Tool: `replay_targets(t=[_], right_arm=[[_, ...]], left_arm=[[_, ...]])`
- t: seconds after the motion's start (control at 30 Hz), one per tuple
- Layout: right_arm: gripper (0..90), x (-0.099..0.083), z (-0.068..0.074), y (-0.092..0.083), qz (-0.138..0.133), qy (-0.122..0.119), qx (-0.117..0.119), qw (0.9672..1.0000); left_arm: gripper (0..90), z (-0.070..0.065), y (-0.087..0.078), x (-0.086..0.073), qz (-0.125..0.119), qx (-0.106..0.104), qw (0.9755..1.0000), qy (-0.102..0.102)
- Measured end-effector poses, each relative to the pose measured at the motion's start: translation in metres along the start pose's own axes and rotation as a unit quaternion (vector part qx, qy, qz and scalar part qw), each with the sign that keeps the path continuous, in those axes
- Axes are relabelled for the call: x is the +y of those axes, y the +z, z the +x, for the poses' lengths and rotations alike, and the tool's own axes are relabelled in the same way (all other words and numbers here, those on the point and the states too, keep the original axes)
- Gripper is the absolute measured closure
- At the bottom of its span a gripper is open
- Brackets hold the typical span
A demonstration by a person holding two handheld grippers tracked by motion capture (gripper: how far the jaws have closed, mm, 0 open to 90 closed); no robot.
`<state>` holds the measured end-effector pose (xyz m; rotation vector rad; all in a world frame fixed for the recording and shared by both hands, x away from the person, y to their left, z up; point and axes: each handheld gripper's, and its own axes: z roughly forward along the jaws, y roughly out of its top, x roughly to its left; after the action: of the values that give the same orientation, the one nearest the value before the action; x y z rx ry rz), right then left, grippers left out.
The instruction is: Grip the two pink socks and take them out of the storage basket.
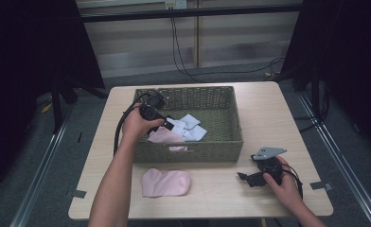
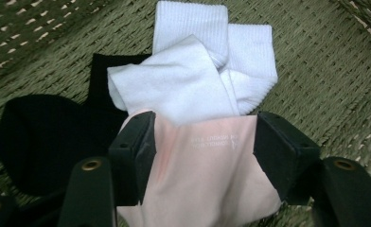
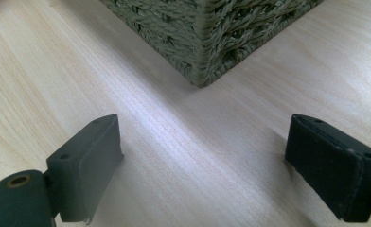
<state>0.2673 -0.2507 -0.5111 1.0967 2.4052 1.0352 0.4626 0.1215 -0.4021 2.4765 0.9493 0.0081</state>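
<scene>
Reaching into the woven basket (image 1: 235,118) with our left gripper (image 2: 200,137), we see a pink sock (image 2: 207,175) lying between its two black jaws, spanning the whole gap from one pad to the other. We cannot tell whether the pads actually press on the cloth or merely flank it. Just beyond the jaw tips lies a bundle of white socks (image 2: 198,75), its near edge overlapping the pink sock's far end. Off to the left of the jaws in that view lies a black sock (image 2: 46,132), resting on the basket floor.

Our right gripper (image 3: 202,165) sits low over the table (image 3: 56,71), its jaws spread wide with only bare wood between them. Ahead of its tips stands a corner of the basket, near but not touching.

From the high view, a second pink sock (image 1: 166,182) lies flat on the table, in front of the basket, well to the left of our right gripper (image 1: 250,177)
</scene>
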Motion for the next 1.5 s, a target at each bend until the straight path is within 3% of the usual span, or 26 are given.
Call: replay_targets(t=[0.2, 0.3, 0.63, 0.73, 0.8, 0.83, 0.97, 1.03, 1.23, 1.5], right_arm=[[10.8, 0.000, 0.000, 0.000, 0.001, 0.000, 0.001, 1.0000], [10.8, 0.000, 0.000, 0.000, 0.001, 0.000, 0.001, 1.0000], [10.8, 0.000, 0.000, 0.000, 0.001, -0.001, 0.001, 1.0000], [10.8, 0.000, 0.000, 0.000, 0.001, -0.002, 0.001, 1.0000], [10.8, 0.000, 0.000, 0.000, 0.001, -0.001, 0.001, 1.0000], [10.8, 0.000, 0.000, 0.000, 0.001, -0.001, 0.001, 1.0000], [10.8, 0.000, 0.000, 0.000, 0.001, -0.001, 0.001, 1.0000], [10.8, 0.000, 0.000, 0.000, 0.001, -0.001, 0.001, 1.0000], [10.8, 0.000, 0.000, 0.000, 0.001, -0.001, 0.001, 1.0000], [10.8, 0.000, 0.000, 0.000, 0.000, 0.000, 0.001, 1.0000]], left_arm=[[38.1, 0.005, 0.013, -0.001, 0.032, 0.008, 0.9994, 0.002], [38.2, 0.007, 0.017, -0.003, 0.025, 0.001, 0.9997, -0.004], [41.9, 0.010, 0.032, -0.009, 0.051, 0.001, 0.9987, 0.002], [48.3, 0.008, 0.037, -0.009, 0.059, 0.002, 0.9983, 0.006], [58.8, 0.008, 0.040, -0.009, 0.069, 0.011, 0.9973, 0.020], [58.8, 0.008, 0.041, -0.009, 0.072, 0.017, 0.9970, 0.023], [78.2, 0.008, 0.037, -0.008, 0.074, 0.014, 0.9971, 0.007], [83.3, 0.008, 0.032, -0.006, 0.081, 0.013, 0.9965, 0.014], [86.8, 0.005, 0.023, -0.003, 0.084, 0.012, 0.9963, 0.016], [86.8, 0.002, 0.003, 0.005, 0.066, 0.011, 0.9977, 0.012]])
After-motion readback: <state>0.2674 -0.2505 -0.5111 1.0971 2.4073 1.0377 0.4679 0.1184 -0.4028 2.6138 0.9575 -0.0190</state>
